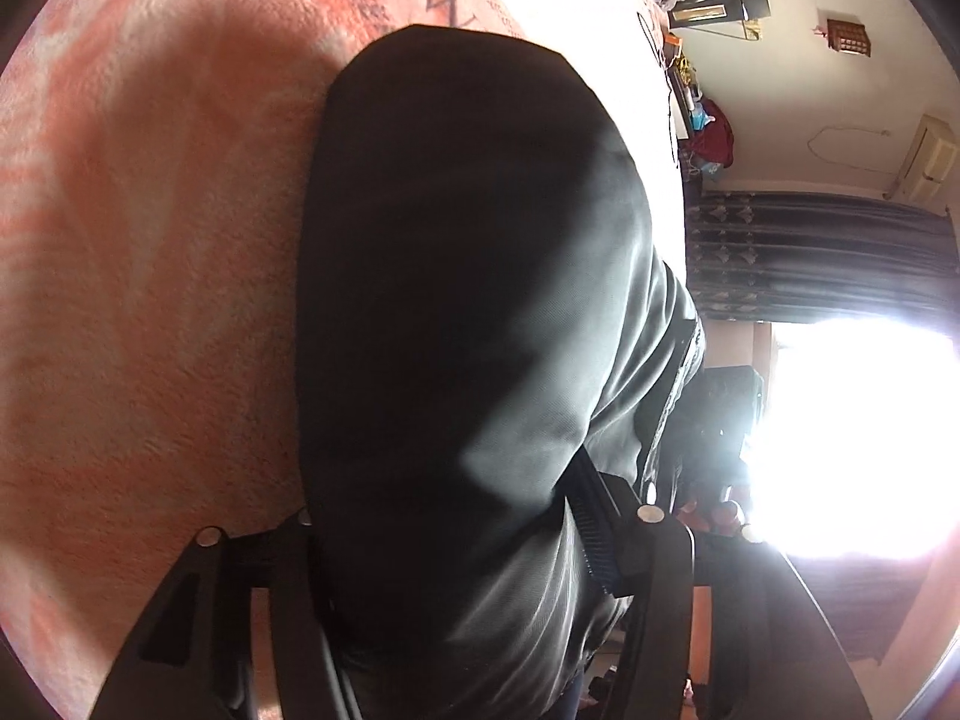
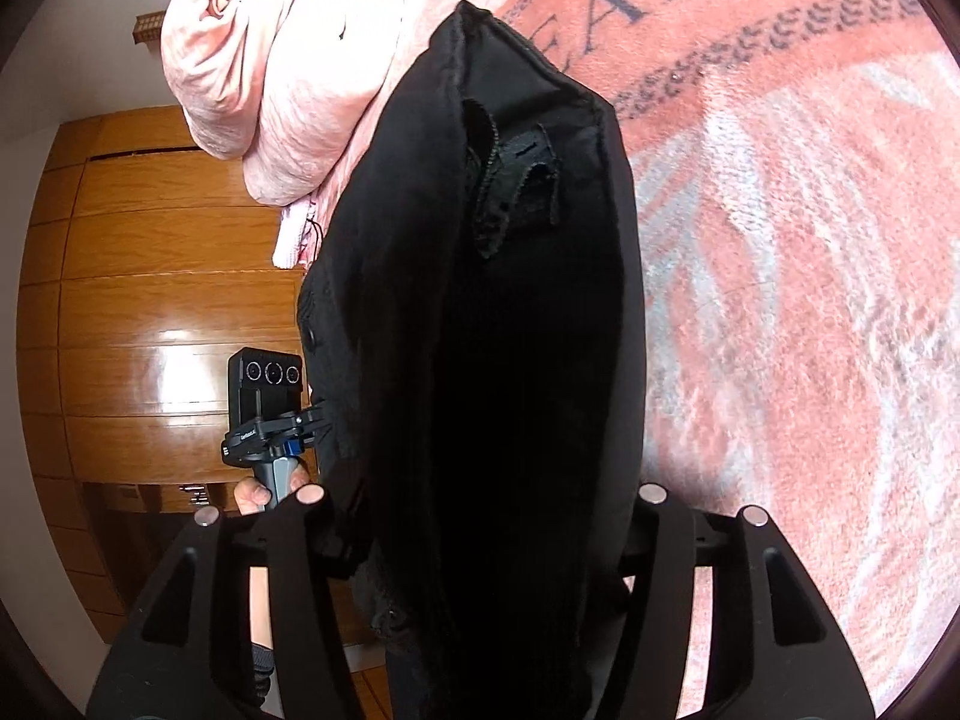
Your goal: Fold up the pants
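Observation:
The black pants (image 1: 468, 312) hang in front of the left wrist camera, held up above a pink-orange blanket (image 1: 150, 270). My left gripper (image 1: 462, 546) is shut on the pants; cloth fills the gap between its fingers. In the right wrist view the pants (image 2: 510, 390) show their dark inside with a seam and frayed tab near the top. My right gripper (image 2: 480, 540) is shut on the pants too. The other gripper's handle and camera (image 2: 270, 414) show beside the cloth at left, with a hand on it.
The blanket (image 2: 780, 270) with printed letters covers the bed. A bundled pink quilt (image 2: 270, 72) lies at its far end. A wooden wardrobe (image 2: 150, 300) stands beyond. A bright window (image 1: 852, 432) and dark curtain (image 1: 810, 252) are at the right.

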The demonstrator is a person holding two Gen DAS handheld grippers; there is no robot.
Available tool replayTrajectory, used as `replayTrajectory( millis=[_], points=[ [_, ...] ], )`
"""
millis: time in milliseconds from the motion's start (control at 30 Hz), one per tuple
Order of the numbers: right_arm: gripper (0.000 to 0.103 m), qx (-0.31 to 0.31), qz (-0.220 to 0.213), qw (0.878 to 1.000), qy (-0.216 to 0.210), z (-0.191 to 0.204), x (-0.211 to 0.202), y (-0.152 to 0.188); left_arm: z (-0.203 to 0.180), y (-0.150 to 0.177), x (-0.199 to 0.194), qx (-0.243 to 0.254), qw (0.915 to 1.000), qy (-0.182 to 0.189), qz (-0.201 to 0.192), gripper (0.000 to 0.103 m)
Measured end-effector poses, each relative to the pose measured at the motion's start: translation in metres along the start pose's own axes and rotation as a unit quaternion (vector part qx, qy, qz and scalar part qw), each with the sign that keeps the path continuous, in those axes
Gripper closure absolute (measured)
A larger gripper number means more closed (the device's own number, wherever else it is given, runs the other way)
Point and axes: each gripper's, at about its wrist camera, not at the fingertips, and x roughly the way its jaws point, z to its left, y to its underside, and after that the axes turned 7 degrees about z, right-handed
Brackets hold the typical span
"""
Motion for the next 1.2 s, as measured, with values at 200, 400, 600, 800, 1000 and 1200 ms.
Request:
replayTrajectory(
  millis=[200,400,600,800,1000,1200],
  points=[
    [0.033,-0.016,-0.087,0.993,0.073,0.011,-0.052,0.018,0.002,0.024,-0.052,0.0,0.997,-0.014,-0.077,0.017],
    [0.033,-0.105,-0.185,0.97,0.117,0.076,-0.089,0.027,-0.022,0.056,-0.065,0.031,0.9692,-0.177,-0.169,0.014],
    [0.033,-0.07,-0.142,0.98,0.123,0.073,-0.042,-0.02,-0.014,0.053,-0.037,-0.001,0.9646,-0.205,-0.166,0.011],
    [0.036,-0.045,-0.139,0.98,0.133,0.053,-0.032,-0.025,-0.011,0.055,-0.038,-0.026,0.9701,-0.177,-0.164,0.007],
    [0.033,-0.079,-0.171,0.981,0.05,0.066,-0.07,0.055,-0.033,0.104,-0.051,0.022,0.9628,-0.178,-0.202,0.007],
    [0.034,-0.026,-0.156,0.987,0.036,0.018,-0.058,0.098,-0.032,0.126,-0.027,0.029,0.9574,-0.226,-0.178,0.006]
  ],
)
